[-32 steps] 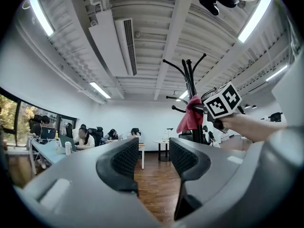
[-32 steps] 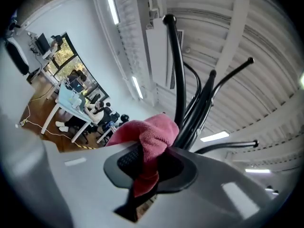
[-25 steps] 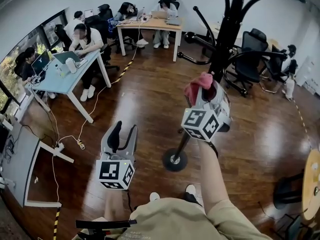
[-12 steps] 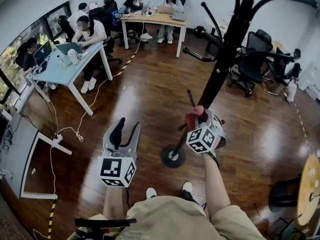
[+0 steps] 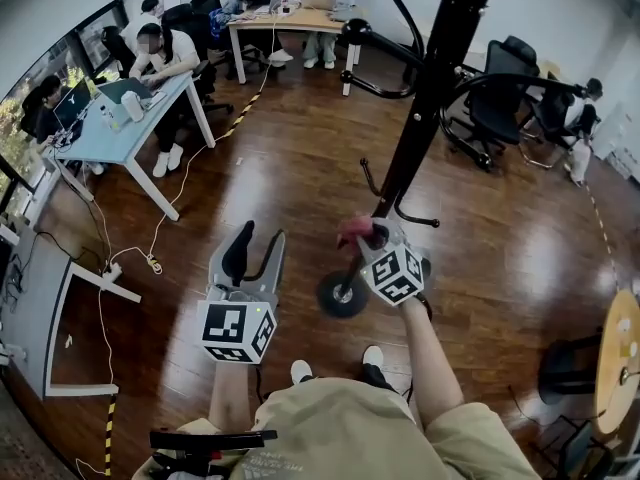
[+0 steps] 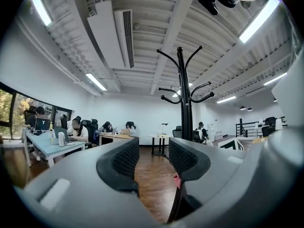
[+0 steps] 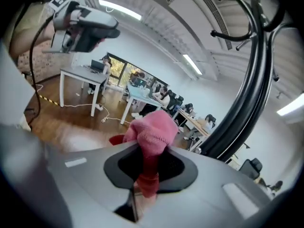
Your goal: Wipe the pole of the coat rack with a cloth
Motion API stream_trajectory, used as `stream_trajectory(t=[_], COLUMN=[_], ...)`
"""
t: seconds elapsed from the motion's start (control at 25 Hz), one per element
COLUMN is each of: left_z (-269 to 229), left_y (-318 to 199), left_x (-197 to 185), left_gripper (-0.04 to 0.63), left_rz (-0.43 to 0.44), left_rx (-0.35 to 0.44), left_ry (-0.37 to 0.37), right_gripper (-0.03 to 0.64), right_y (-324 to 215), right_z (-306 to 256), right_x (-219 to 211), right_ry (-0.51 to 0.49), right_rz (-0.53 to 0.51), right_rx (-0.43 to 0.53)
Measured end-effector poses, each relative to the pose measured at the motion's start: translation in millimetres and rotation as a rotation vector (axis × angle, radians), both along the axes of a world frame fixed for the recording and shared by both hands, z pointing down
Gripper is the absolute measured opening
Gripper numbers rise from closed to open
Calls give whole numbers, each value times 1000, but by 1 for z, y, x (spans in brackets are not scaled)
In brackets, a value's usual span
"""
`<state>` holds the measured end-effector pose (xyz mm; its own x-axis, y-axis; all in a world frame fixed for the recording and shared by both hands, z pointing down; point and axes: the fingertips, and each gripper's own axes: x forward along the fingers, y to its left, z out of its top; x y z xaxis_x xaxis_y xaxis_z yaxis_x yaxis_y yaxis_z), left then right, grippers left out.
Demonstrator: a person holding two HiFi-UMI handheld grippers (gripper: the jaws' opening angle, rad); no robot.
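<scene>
The black coat rack pole (image 5: pixel 415 118) slants down to its round base (image 5: pixel 342 294) on the wood floor. My right gripper (image 5: pixel 372 238) is low on the pole, just above the base, shut on a pink cloth (image 5: pixel 356 232) that lies against the pole's left side. In the right gripper view the cloth (image 7: pixel 151 133) bunches up between the jaws, with the pole (image 7: pixel 240 110) curving past on the right. My left gripper (image 5: pixel 252 253) hangs open and empty to the left of the base. The left gripper view shows the coat rack (image 6: pixel 184 94) ahead beyond the parted jaws.
A light blue desk (image 5: pixel 120 133) with seated people stands at the left, a wooden desk (image 5: pixel 290 23) at the back. Office chairs (image 5: pixel 500 108) stand behind the rack. A cable (image 5: pixel 150 258) and striped tape run across the floor. A round table (image 5: pixel 620 363) shows at the right edge.
My right gripper has slid down the pole with the pink cloth, from mid-height to just above the base. The left gripper has stayed about where it was, open.
</scene>
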<state>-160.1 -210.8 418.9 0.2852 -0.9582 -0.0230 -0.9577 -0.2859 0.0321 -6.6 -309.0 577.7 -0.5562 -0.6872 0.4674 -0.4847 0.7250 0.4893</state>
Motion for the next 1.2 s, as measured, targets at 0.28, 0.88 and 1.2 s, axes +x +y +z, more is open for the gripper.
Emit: stream_trajectory(t=[0.28, 0.88, 1.2], left_z=[-10, -33, -46], left_y=[-16, -40, -47], left_x=[23, 54, 60], left_gripper=[190, 189, 189], left_rz=[23, 31, 11], left_rx=[-9, 32, 45], left_ry=[-9, -28, -50], right_gripper=[48, 49, 50], right_y=[73, 40, 0], right_z=[-58, -427, -461], right_x=[-40, 258, 251], right_ry=[-288, -860, -816], right_rz=[-279, 239, 363], right_rx=[-87, 745, 868])
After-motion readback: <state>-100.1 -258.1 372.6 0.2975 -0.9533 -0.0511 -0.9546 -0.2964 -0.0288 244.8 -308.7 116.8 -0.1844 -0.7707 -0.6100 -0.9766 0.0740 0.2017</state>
